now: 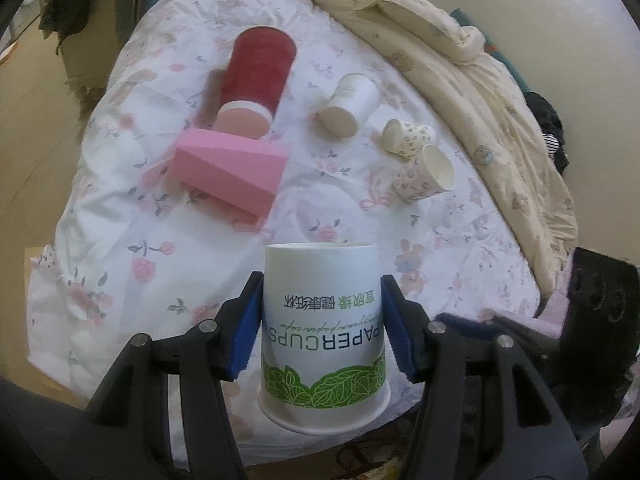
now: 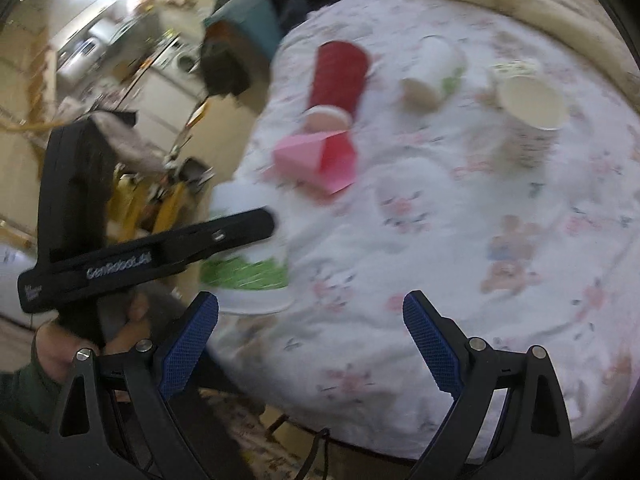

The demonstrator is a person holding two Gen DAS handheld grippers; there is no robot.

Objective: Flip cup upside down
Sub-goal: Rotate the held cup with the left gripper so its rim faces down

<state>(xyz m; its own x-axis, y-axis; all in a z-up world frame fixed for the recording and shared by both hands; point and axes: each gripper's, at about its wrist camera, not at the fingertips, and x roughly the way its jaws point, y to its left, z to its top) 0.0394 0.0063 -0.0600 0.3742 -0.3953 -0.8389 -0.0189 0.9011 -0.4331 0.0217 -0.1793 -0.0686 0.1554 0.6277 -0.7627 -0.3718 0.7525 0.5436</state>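
A white paper cup (image 1: 322, 344) with green leaves and "PAPER CUPS" print stands upside down, mouth down, near the front edge of the bed. My left gripper (image 1: 320, 328) has its blue pads on both sides of the cup, shut on it. In the right wrist view the same cup (image 2: 248, 268) shows at the left, blurred, with the left gripper's finger across it. My right gripper (image 2: 310, 344) is open and empty above the sheet, to the right of the cup.
On the floral sheet (image 1: 340, 208) lie a red cup (image 1: 256, 80), a pink faceted cup (image 1: 228, 168), a white cup (image 1: 352, 104) and two small patterned cups (image 1: 424, 168). A cream quilt (image 1: 480, 80) is bunched along the right. Floor and clutter lie left of the bed.
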